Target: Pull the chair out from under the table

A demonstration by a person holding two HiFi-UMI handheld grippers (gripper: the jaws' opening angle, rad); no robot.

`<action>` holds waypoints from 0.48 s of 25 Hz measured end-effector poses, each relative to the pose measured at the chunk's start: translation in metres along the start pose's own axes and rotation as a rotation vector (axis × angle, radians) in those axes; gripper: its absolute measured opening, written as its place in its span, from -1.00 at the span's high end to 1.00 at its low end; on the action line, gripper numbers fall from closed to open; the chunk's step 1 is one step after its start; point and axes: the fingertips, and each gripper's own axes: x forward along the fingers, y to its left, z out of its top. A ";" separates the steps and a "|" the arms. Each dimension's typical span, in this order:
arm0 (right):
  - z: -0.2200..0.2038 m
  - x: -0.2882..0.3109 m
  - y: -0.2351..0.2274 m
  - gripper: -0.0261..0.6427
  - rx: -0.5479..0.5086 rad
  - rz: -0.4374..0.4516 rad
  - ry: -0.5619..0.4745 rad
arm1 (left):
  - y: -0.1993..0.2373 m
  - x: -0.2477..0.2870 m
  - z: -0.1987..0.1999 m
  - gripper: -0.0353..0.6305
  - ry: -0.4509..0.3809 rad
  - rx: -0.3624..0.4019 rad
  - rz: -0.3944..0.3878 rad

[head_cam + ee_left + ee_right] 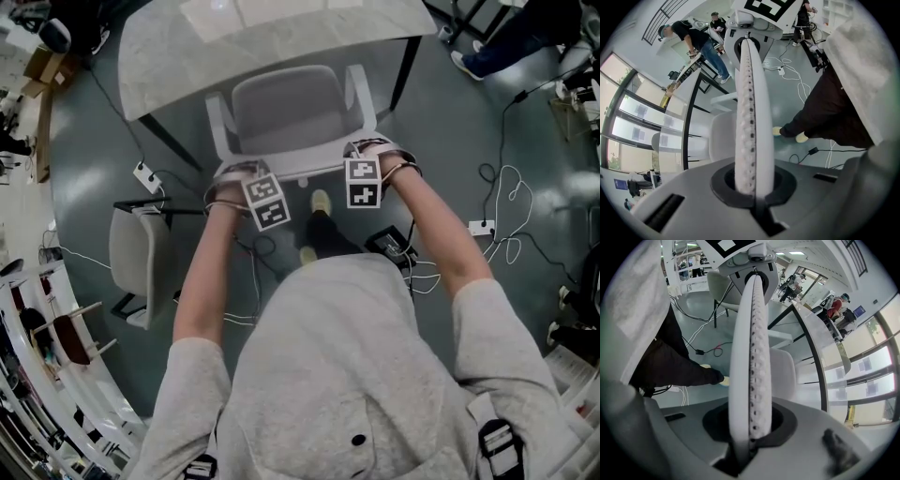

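— How many chairs can you see?
— Two. The chair (291, 117) I'm working on is at twelve o'clock, straight ahead of me. It has a grey seat, a white frame and two white armrests (222, 122). Nearly all of the seat shows clear of the table (187, 47), and only its far edge meets the tabletop's near rim. A second chair (131, 258) stands alone at nine o'clock, well apart.
— And the table?
— One, with a pale top. Two black table legs (169, 141) show, one to each side of the chair.
— What are your grippers doing?
— I hold two. My left gripper (749, 93) has its jaws pressed flat together with nothing between them. My right gripper (752, 343) looks the same: its two fingers lie against each other and I see nothing caught there. Both point steeply down at the chair's back rim, the left at eleven o'clock and the right at one. From above, my hands (230, 183) cover the tips, so I cannot tell whether they touch the rim.
— Anything else to count?
— Two marker cubes (265, 200), one per gripper. My two shoes (321, 201) are on the floor (450, 150) just behind the chair. Two white power strips (147, 176) lie at ten and three o'clock, with loose cables (511, 187) round them. One other person's legs (497, 47) show at two o'clock.
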 end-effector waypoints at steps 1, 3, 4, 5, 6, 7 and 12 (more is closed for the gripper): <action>0.000 -0.001 0.003 0.70 0.001 0.000 0.000 | -0.002 -0.001 0.001 0.85 -0.001 0.001 -0.001; 0.000 -0.002 0.007 0.70 0.003 -0.001 0.002 | -0.006 -0.002 0.001 0.85 -0.003 0.004 0.001; 0.000 -0.002 0.009 0.70 0.004 -0.001 0.003 | -0.008 -0.003 0.001 0.85 -0.003 0.005 0.002; 0.000 -0.003 0.011 0.70 0.005 0.000 0.005 | -0.009 -0.003 0.001 0.85 -0.004 0.005 0.003; 0.000 -0.003 0.013 0.70 0.006 0.001 0.004 | -0.011 -0.003 0.002 0.85 -0.005 0.006 0.004; 0.000 -0.004 0.015 0.69 0.007 0.002 0.004 | -0.012 -0.004 0.002 0.85 -0.006 0.007 0.004; 0.000 -0.008 0.027 0.69 0.013 -0.005 0.007 | -0.025 -0.009 0.003 0.85 -0.008 0.011 0.002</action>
